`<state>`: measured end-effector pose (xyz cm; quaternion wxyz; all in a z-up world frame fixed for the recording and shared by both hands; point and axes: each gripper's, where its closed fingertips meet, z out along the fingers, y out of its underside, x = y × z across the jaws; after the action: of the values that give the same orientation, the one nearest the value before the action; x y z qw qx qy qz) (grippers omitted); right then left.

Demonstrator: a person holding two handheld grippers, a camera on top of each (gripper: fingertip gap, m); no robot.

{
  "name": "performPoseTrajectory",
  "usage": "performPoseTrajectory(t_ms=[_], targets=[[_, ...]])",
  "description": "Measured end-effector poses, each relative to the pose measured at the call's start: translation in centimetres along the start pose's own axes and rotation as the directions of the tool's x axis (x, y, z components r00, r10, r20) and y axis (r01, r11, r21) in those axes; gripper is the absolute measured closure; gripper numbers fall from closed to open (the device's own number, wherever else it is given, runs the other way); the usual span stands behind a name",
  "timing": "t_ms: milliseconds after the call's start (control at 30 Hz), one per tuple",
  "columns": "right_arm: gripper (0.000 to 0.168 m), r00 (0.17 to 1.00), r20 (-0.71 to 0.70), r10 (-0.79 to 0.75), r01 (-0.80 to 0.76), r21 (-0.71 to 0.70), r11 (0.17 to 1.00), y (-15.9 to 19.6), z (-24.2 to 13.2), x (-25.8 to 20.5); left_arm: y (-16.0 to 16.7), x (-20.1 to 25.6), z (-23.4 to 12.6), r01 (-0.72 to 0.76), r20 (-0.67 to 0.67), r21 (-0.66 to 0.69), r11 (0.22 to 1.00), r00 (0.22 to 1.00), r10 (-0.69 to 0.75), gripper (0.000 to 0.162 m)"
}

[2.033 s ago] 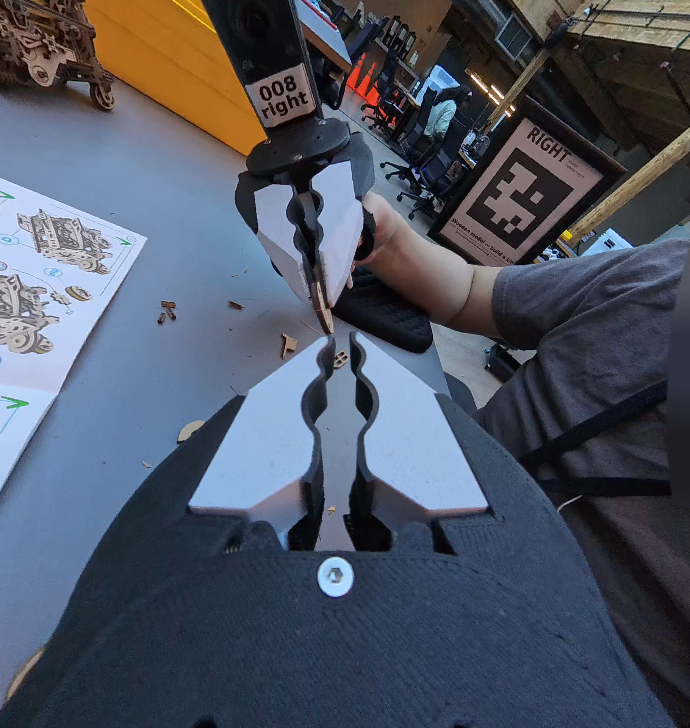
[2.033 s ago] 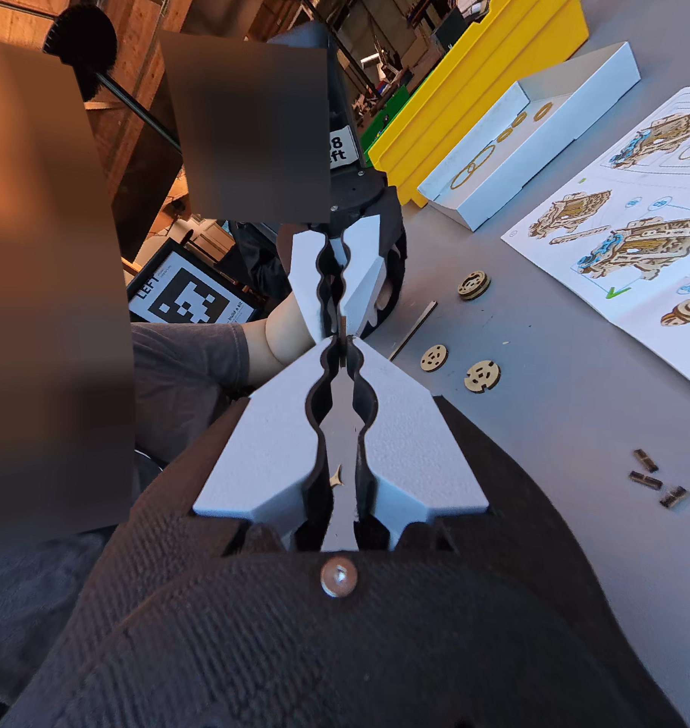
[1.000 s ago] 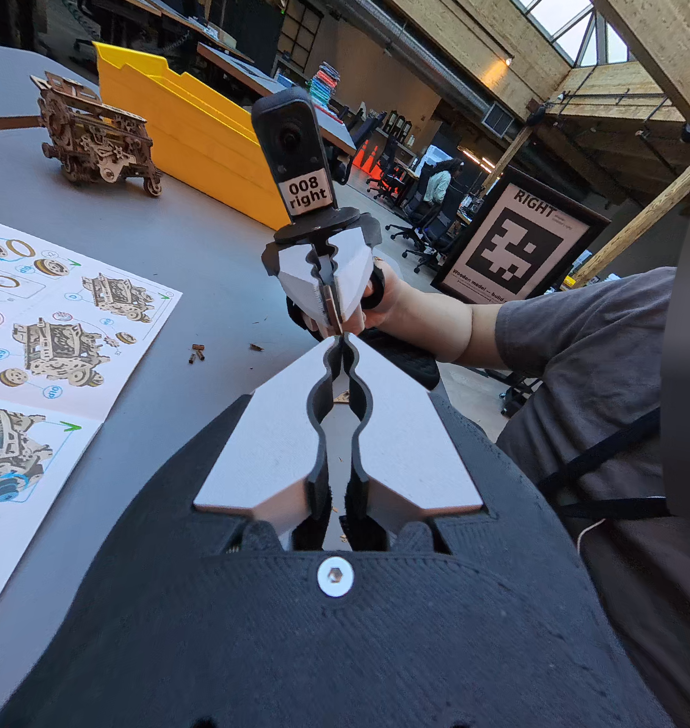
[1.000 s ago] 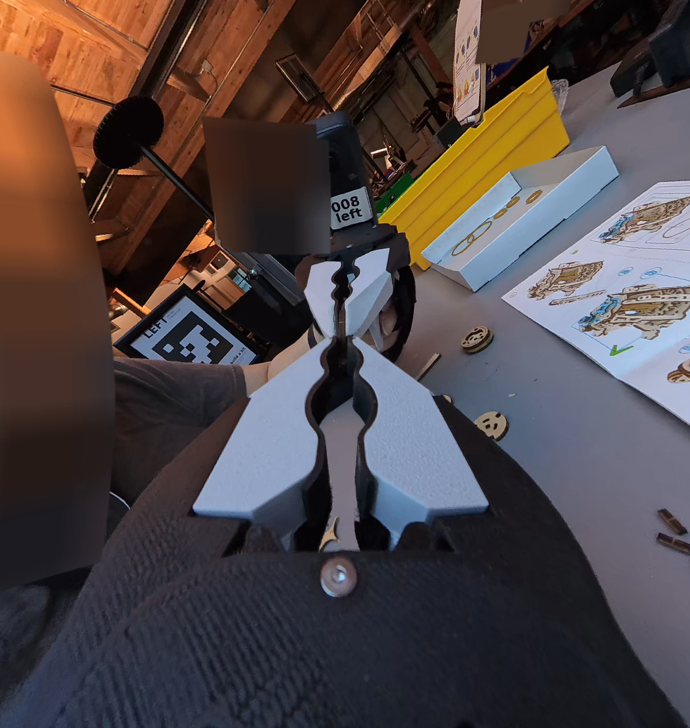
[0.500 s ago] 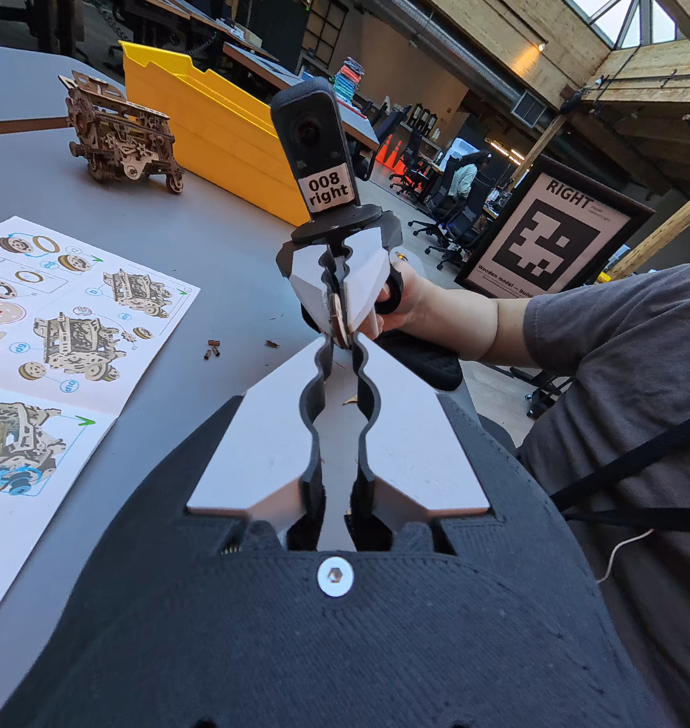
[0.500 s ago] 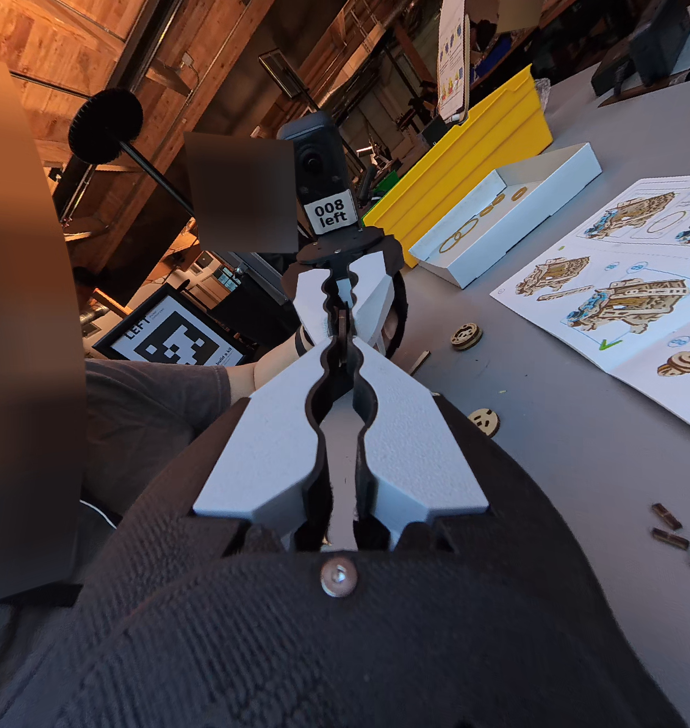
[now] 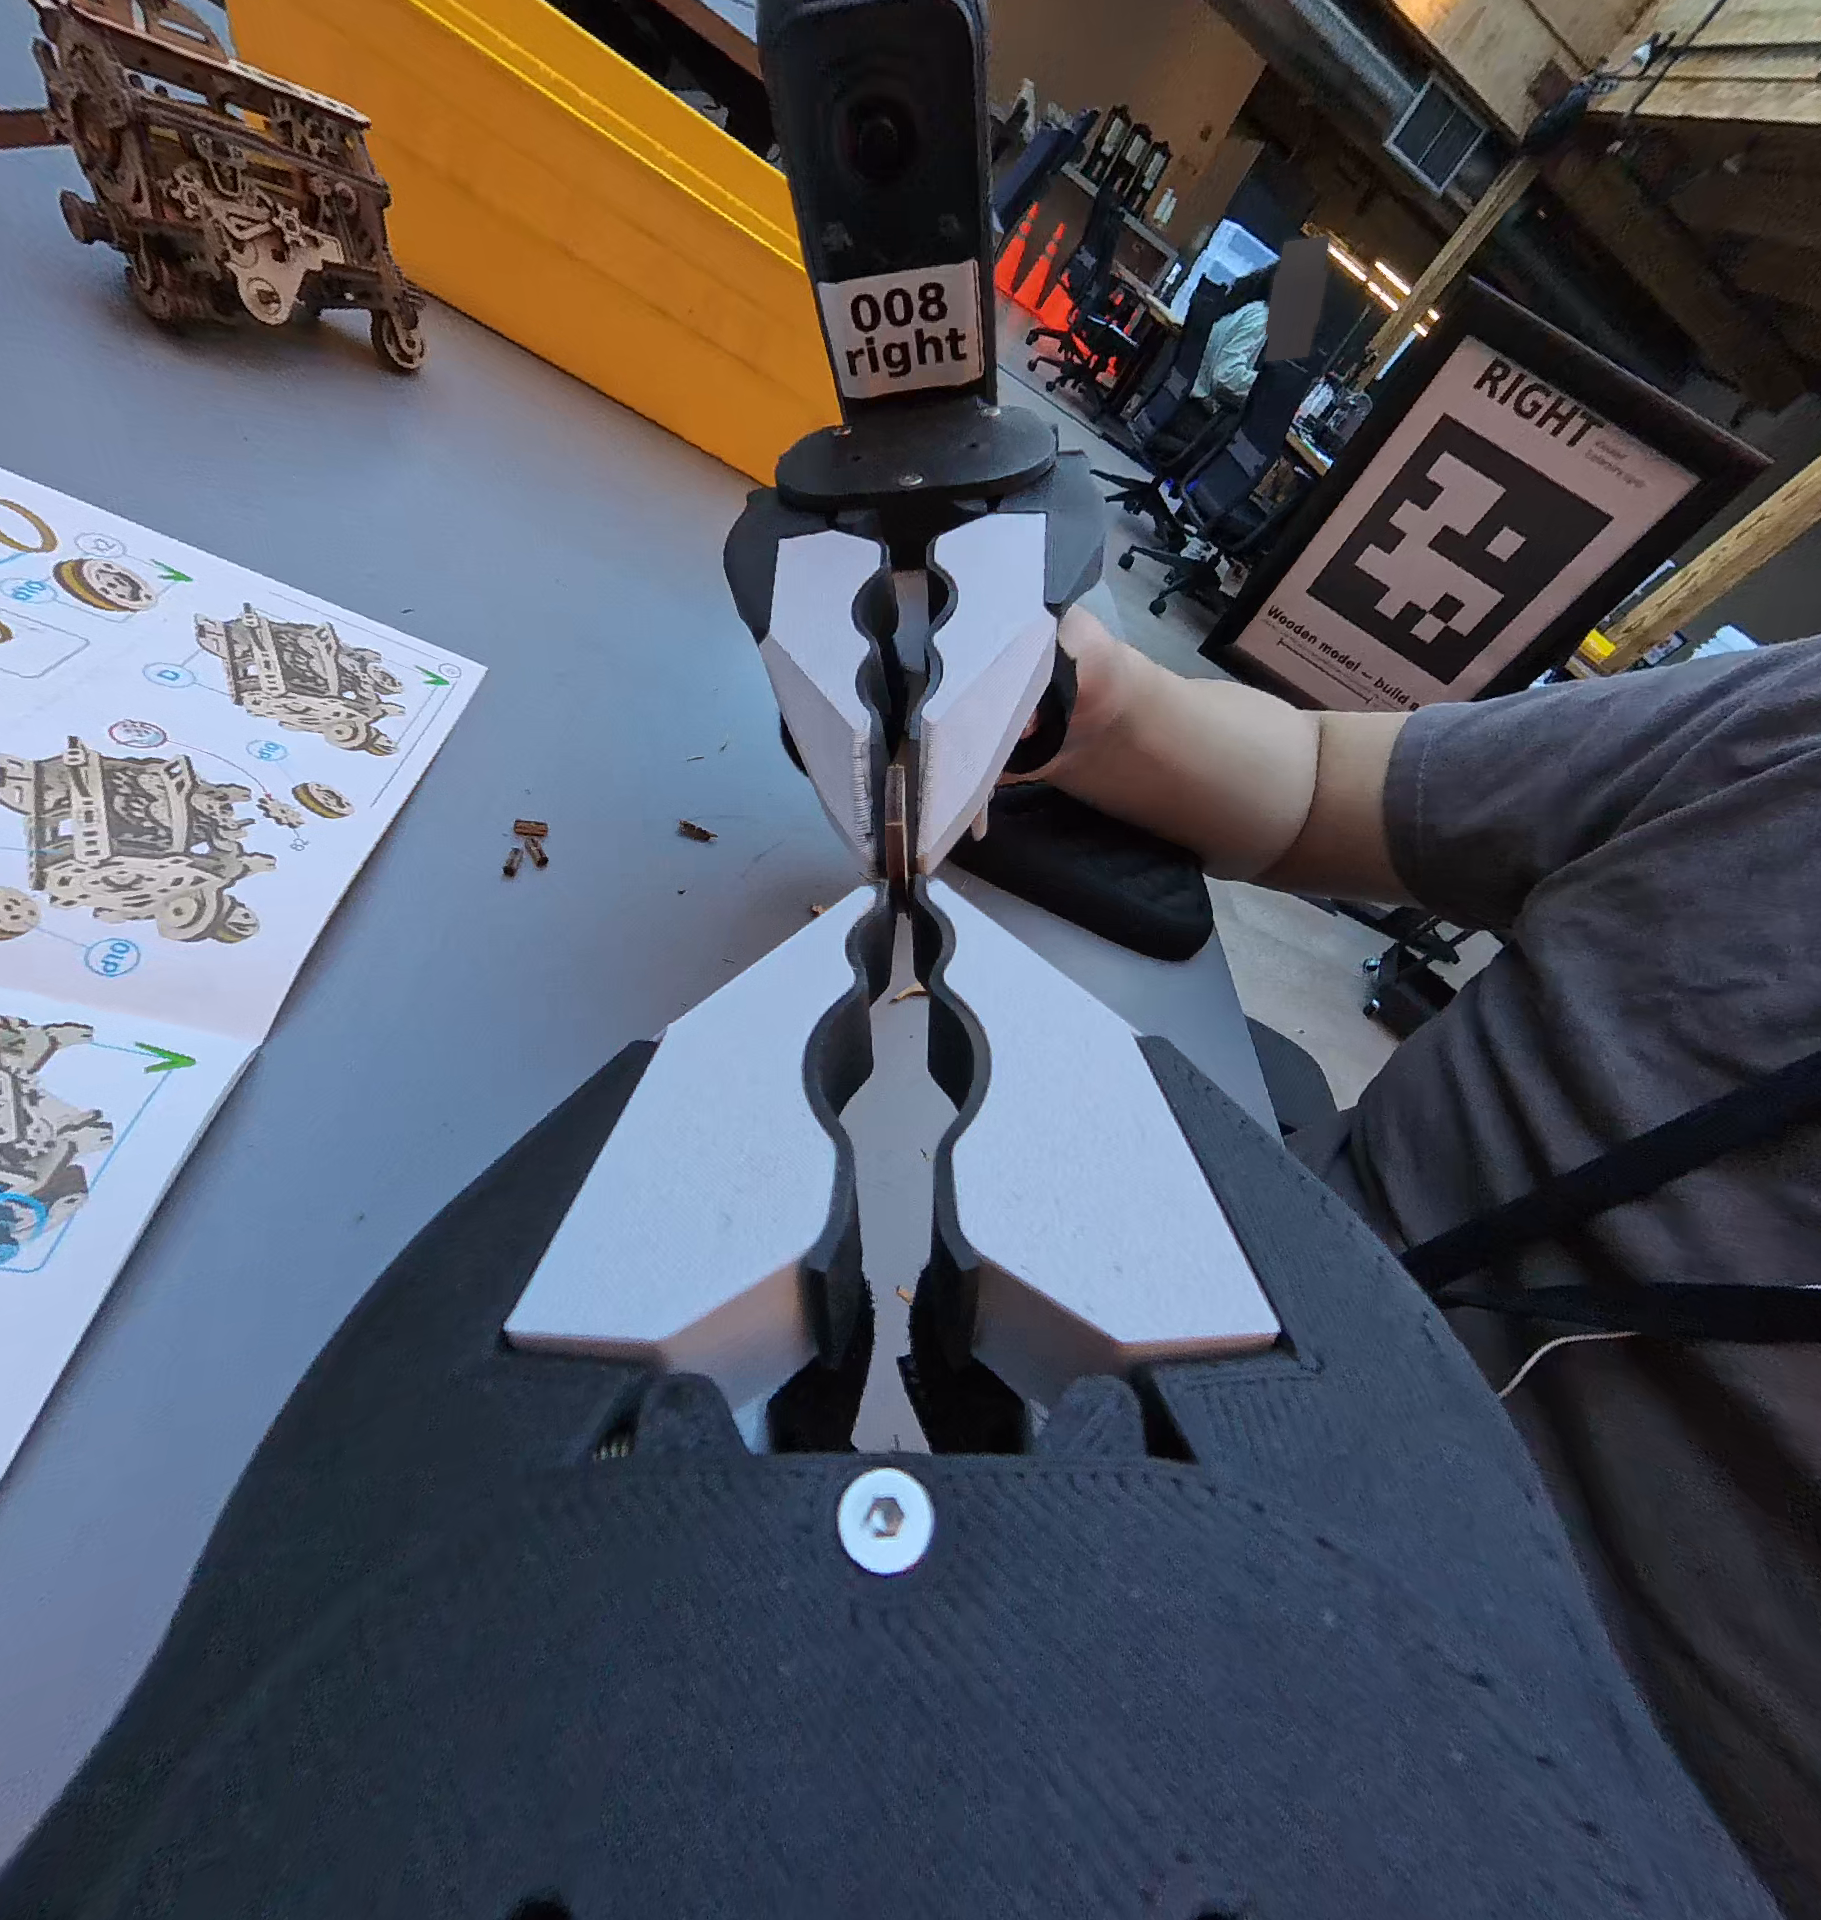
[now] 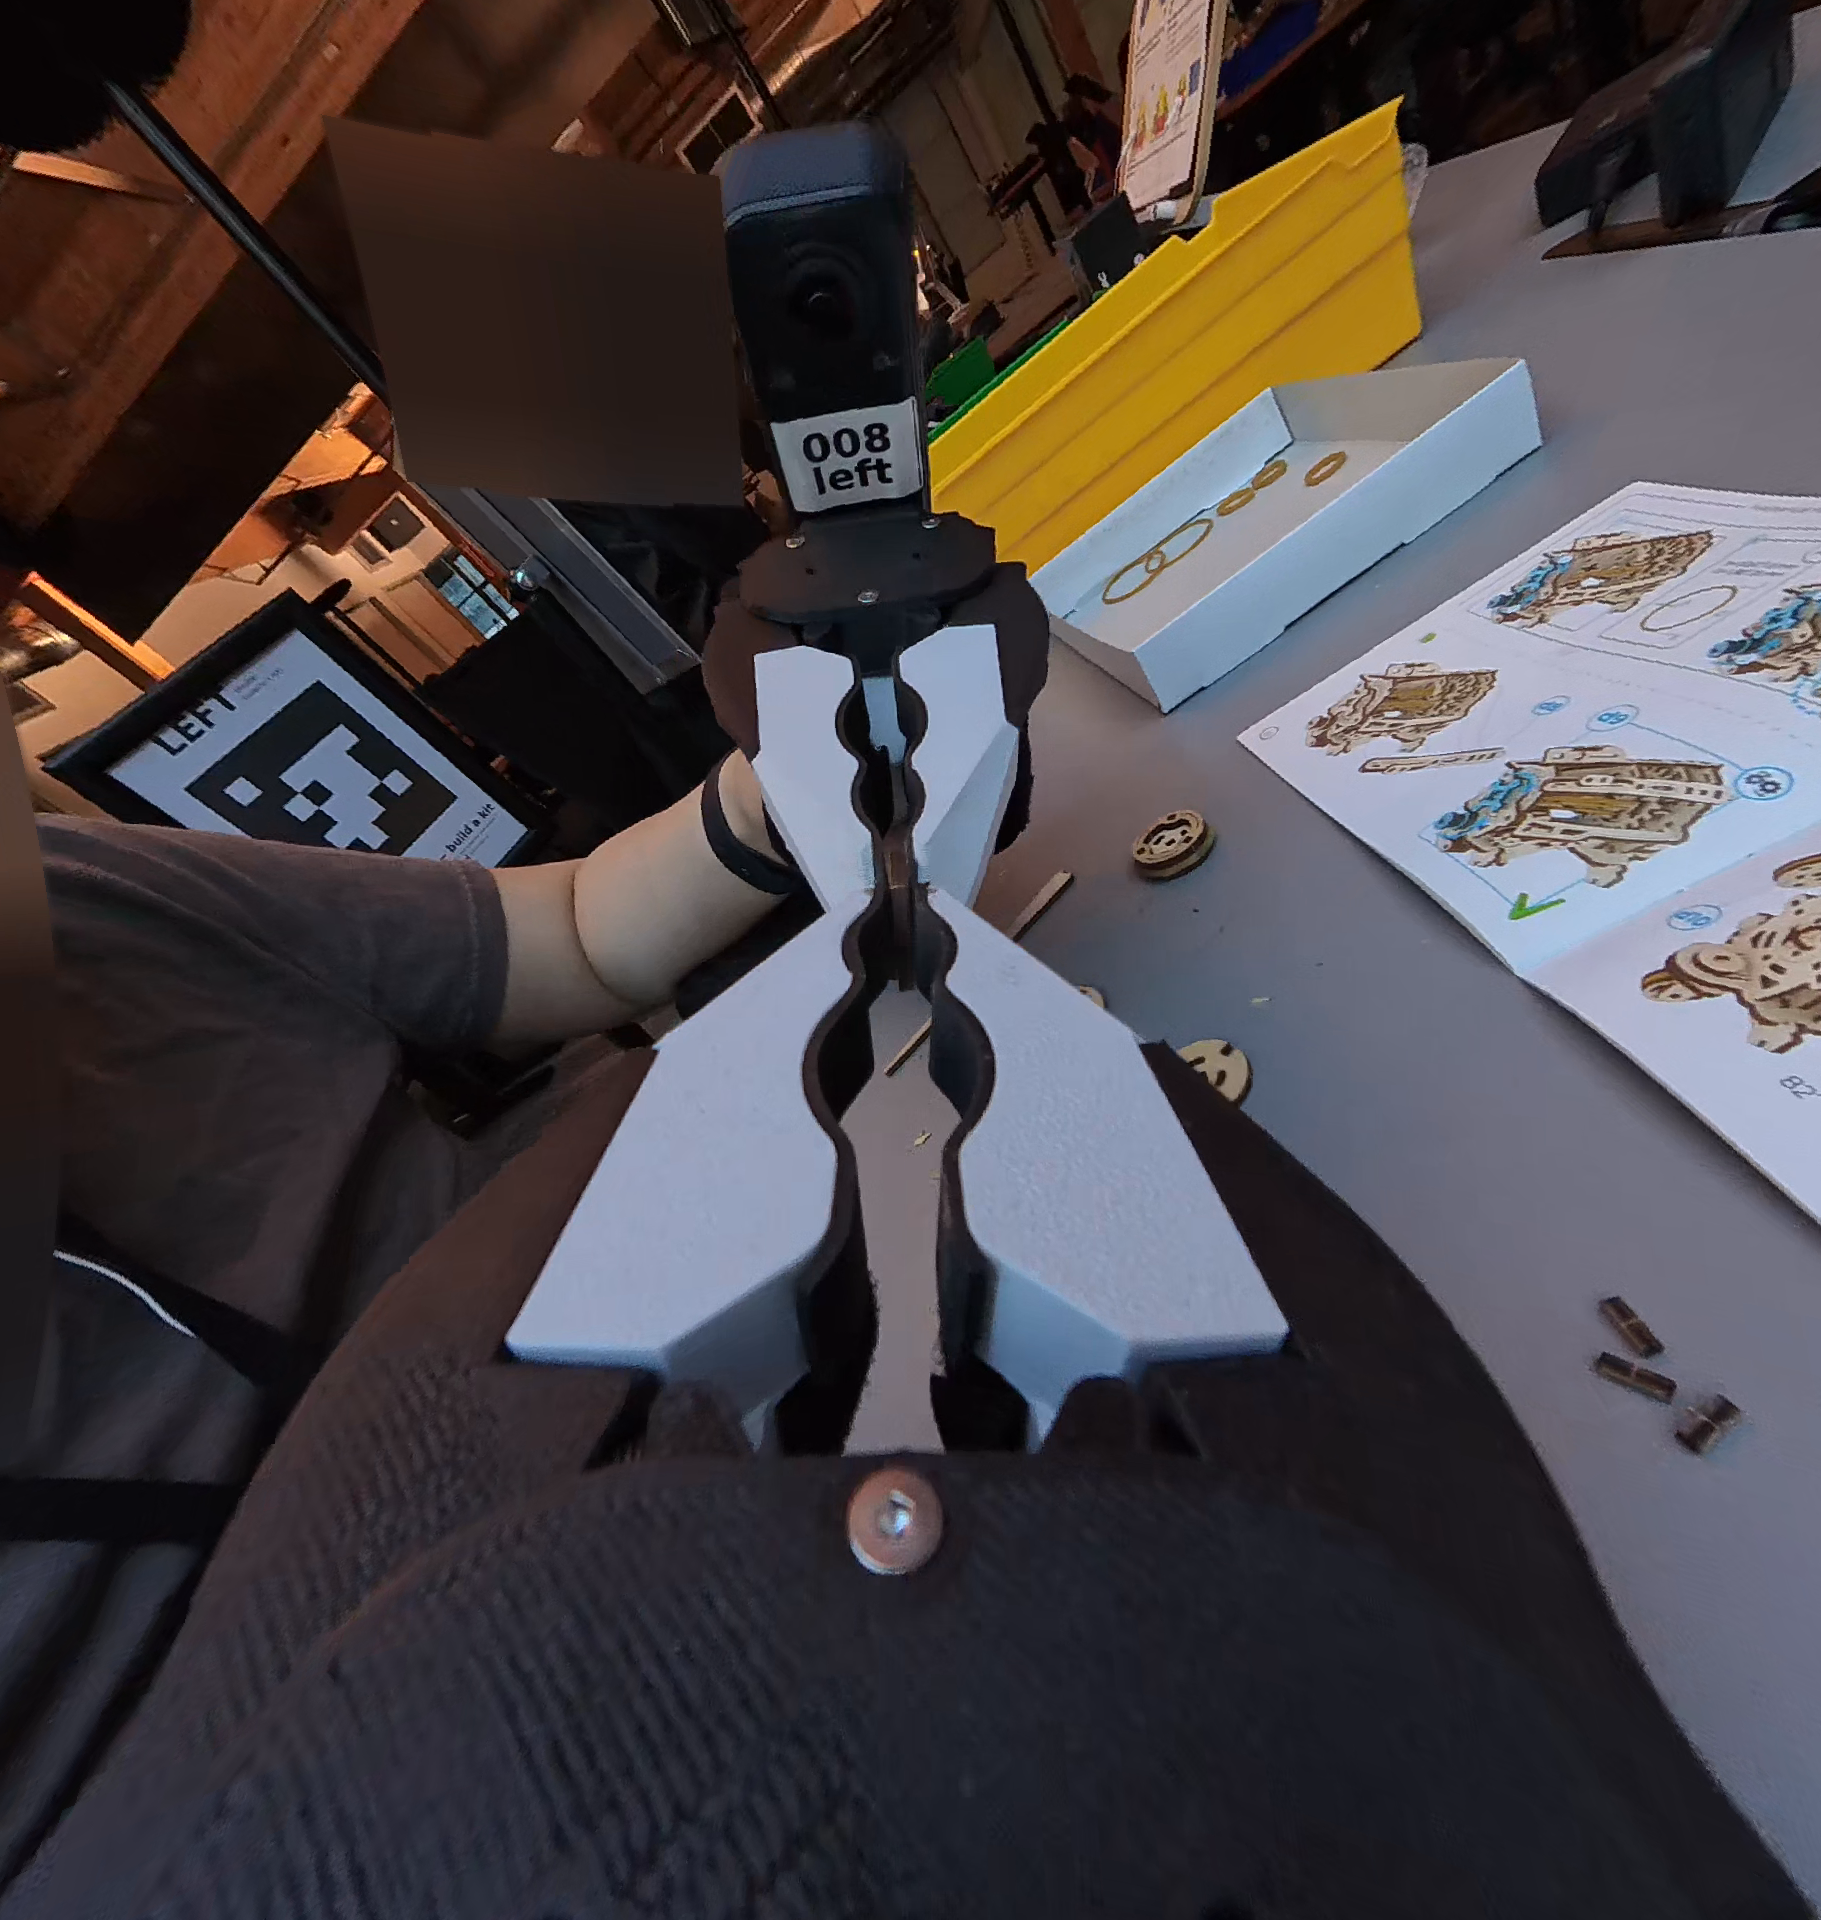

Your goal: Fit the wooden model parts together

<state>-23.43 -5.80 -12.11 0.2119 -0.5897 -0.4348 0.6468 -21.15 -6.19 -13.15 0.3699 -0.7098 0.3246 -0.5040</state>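
My two grippers meet tip to tip above the grey table's near edge. In the left wrist view my left gripper (image 7: 893,902) is shut, its tips pinching the near end of a thin wooden part (image 7: 894,821) seen edge-on. The right gripper (image 7: 893,847) faces it and is shut on the same thin part. In the right wrist view my right gripper (image 8: 898,920) clamps the dark wooden part (image 8: 898,935), and the left gripper (image 8: 890,844) grips its far end. I cannot tell whether it is one piece or two pressed together.
A finished wooden model (image 7: 220,197) and a yellow bin (image 7: 573,208) stand at the back. Instruction sheets (image 7: 158,779) lie on the table. A white tray (image 8: 1405,488) holds wooden rings. Loose wooden wheels (image 8: 1174,844), thin sticks (image 8: 1041,902) and small pegs (image 8: 1633,1371) lie nearby. My two grippers' fingertips are within a few centimetres of each other. The finished wooden model (image 7: 220,197) is about equally far from each gripper, around 35 cm.
Both grippers have stayed shut and tip to tip. They have drawn a little closer together and shifted slightly over the table edge.
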Motion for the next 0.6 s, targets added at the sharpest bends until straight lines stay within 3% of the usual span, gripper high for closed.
performPoseTrajectory(t_ms=[167,333,600], targets=[[0.168,0.998,0.024,0.051,-0.051,0.027,0.998,-0.3,-0.3,0.2,-0.5,-0.3,-0.2,-0.023,0.026,0.040,0.999,0.999,0.021,0.160],[0.166,1.000,-0.016,0.013,-0.013,-0.006,1.000,0.2,-0.3,0.7,0.1,-0.9,-0.1,-0.074,0.099,-0.018,0.997,0.992,0.076,0.161],[0.167,0.999,-0.028,-0.039,0.038,-0.020,0.999,0.5,-0.6,1.1,0.3,-1.2,0.3,-0.027,0.154,-0.013,1.000,0.988,0.029,0.161]])
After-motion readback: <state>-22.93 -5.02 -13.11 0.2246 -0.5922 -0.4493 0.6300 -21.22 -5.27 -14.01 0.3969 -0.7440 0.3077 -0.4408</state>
